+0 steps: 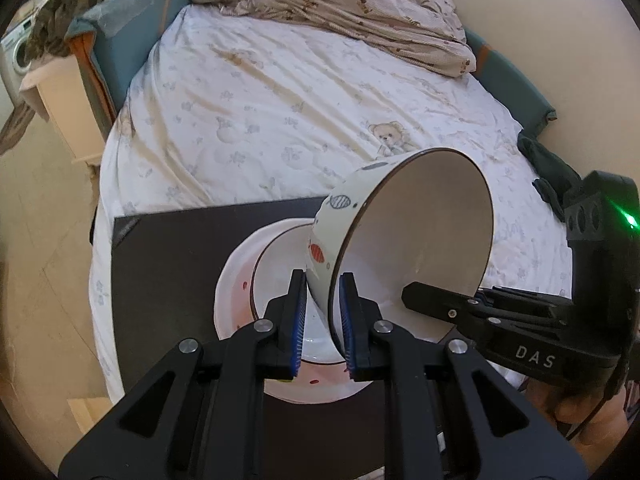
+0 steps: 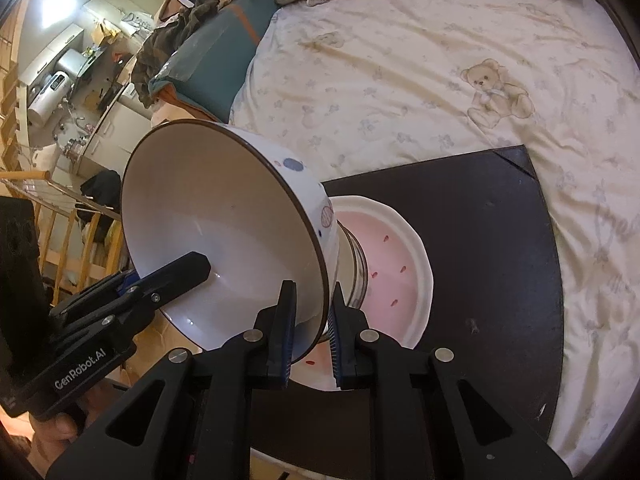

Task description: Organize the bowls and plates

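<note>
A white bowl (image 1: 420, 232) with a brown rim and painted fish hangs tilted on its side, held at opposite edges. My left gripper (image 1: 322, 280) is shut on its rim, one pad inside and one outside. My right gripper (image 2: 312, 292) is shut on the same bowl (image 2: 224, 208) at the other edge. Each wrist view also shows the other tool: the right gripper (image 1: 418, 295) and the left gripper (image 2: 200, 266) both reach into the bowl. Below sits a pink-dotted white plate (image 2: 400, 248) carrying a second bowl (image 1: 276, 264), on a dark board (image 2: 480, 240).
The board (image 1: 168, 264) lies on a bed with a teddy-bear sheet (image 1: 280, 112). A crumpled blanket (image 1: 360, 4) is at the far end, dark cloth (image 1: 548, 168) at the right bed edge. A wooden rack (image 2: 60, 232) and kitchen clutter stand left of the bed.
</note>
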### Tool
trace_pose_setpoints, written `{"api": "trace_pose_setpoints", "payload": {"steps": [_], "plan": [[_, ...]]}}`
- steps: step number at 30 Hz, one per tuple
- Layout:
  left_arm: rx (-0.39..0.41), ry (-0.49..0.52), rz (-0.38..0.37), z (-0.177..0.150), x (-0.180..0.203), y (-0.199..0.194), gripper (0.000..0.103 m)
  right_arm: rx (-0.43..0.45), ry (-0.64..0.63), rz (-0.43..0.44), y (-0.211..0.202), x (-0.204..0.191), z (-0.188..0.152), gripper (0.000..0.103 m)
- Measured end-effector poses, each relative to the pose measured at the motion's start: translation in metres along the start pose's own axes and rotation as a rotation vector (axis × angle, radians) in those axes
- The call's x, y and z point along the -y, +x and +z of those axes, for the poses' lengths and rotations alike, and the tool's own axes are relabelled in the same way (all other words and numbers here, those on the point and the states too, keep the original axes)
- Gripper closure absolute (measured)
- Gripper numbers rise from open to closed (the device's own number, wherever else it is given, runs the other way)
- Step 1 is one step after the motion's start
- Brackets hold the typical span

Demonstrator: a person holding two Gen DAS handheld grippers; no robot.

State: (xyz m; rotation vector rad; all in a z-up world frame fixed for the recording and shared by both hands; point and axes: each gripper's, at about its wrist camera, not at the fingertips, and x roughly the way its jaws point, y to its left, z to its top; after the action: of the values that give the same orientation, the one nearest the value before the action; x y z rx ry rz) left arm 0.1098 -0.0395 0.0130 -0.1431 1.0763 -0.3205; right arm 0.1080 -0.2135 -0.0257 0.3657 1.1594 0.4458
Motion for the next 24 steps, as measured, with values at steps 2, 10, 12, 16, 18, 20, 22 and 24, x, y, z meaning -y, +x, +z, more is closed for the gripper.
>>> {"api": "trace_pose_setpoints", "payload": {"steps": [2,10,12,16,18,20,22,24], "plan": [[-0.005,-0.007,0.001,0.0,-0.001,0.004,0.091,0.0,-0.005,-0.006,0.002,0.0,-0.002,0.086],[-0.016,0.004,0.049,0.0,-0.003,0.013,0.091,0.021,0.004,-0.004,0.003,0.004,0.001,0.087],[-0.026,0.011,0.079,-0.002,-0.004,0.014,0.091,0.011,0.013,0.002,0.006,0.005,0.001,0.087],[-0.058,0.008,0.105,-0.006,-0.008,0.017,0.091,-0.023,0.001,-0.003,0.016,0.001,0.001,0.087],[-0.081,-0.008,0.104,-0.009,-0.012,0.02,0.091,-0.033,-0.002,-0.004,0.019,-0.001,0.0,0.087],[-0.098,-0.018,0.106,-0.011,-0.014,0.022,0.091,-0.044,0.005,-0.002,0.023,-0.001,-0.001,0.086],[-0.106,-0.02,0.113,-0.012,-0.014,0.023,0.091,-0.058,0.018,0.0,0.025,0.001,-0.001,0.086],[-0.112,-0.02,0.123,-0.012,-0.015,0.023,0.091,-0.075,0.041,-0.001,0.028,0.004,-0.001,0.086]]}}
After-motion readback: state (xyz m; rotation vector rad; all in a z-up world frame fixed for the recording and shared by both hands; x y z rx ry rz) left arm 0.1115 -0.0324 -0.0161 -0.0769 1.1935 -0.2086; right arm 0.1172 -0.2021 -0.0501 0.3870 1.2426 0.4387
